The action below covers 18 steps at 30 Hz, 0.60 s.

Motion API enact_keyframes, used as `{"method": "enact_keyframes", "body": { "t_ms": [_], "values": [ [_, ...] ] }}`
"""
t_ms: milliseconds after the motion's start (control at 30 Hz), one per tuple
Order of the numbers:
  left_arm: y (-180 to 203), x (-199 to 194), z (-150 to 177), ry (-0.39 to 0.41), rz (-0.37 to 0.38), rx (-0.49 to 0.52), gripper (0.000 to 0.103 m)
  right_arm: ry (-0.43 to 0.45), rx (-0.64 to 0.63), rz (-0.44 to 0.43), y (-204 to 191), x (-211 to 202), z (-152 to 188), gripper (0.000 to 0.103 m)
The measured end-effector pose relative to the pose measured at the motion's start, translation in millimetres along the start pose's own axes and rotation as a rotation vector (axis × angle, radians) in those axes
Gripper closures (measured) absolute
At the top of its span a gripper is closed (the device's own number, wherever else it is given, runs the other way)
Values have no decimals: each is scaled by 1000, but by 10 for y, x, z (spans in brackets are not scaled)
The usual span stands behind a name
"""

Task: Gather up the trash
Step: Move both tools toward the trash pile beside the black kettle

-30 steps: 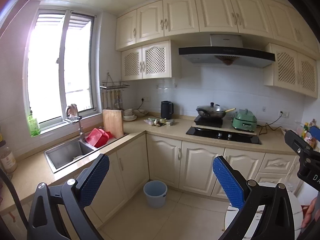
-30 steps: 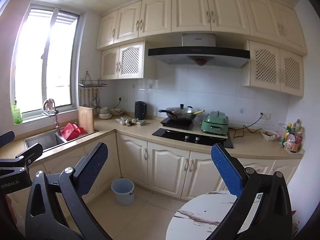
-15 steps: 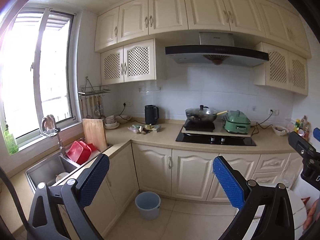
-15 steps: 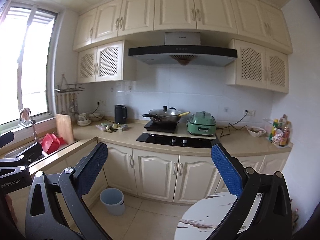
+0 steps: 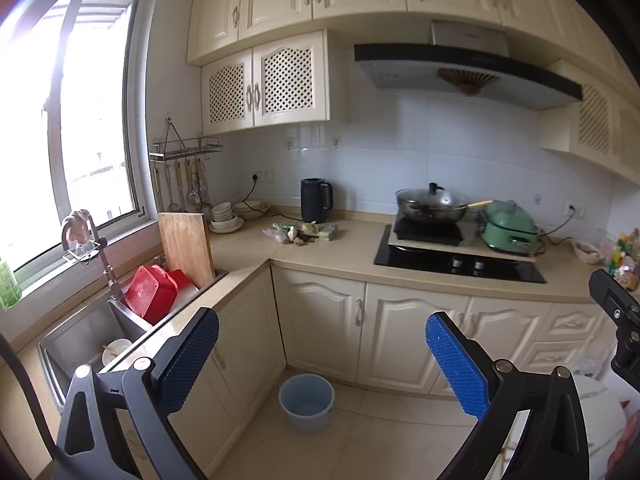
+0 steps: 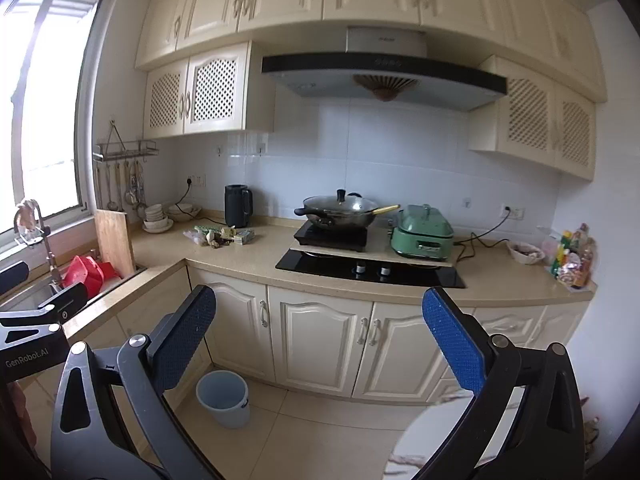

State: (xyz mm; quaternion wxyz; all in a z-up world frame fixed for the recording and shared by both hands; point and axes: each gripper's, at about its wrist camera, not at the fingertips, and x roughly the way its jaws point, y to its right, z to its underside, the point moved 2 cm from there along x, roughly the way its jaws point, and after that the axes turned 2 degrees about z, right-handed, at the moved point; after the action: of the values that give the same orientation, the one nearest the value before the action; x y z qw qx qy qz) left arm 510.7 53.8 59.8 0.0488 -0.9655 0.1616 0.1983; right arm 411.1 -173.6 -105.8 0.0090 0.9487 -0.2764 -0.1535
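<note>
Both grippers are held up in the air facing the kitchen corner, well apart from the desk. The left gripper (image 5: 322, 354) has its blue-padded fingers (image 5: 188, 354) released wide with nothing between them; the right gripper (image 6: 320, 340) is likewise spread and empty. The trash (image 5: 304, 232), a small heap of wrappers and scraps, lies on the beige desk (image 5: 352, 252) at about 12 o'clock in the left wrist view, just in front of the black kettle (image 5: 316, 200) and left of the wok (image 5: 432, 202). A pale blue bucket (image 5: 307, 402) stands on the tiled floor by the corner cabinets, at 6 o'clock from the trash. At 9 o'clock, a wooden cutting board (image 5: 186, 246) leans upright at the sink (image 5: 80, 344)
</note>
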Motion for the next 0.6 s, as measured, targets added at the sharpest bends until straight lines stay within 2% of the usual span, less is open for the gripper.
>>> {"method": "enact_keyframes", "body": {
  "t_ms": [167,300,433,533,600],
  "values": [
    [168,1093,-483,51,-34,11,1,22,8,-23,-150,750,-144,0],
    [189,2082,-930,61,-59,19,1,28,16,-65,-294,1499,-408,0],
    [85,3027,-1210,32,-82,1,1,29,2,-92,-500,2136,-656,0],
    [-63,3820,-1485,20,-108,-6,1,9,-4,-120,-709,2589,-796,0],
    [-239,4205,-1572,11,-113,-12,1,5,-21,-132,-882,2876,-865,0]
  ]
}}
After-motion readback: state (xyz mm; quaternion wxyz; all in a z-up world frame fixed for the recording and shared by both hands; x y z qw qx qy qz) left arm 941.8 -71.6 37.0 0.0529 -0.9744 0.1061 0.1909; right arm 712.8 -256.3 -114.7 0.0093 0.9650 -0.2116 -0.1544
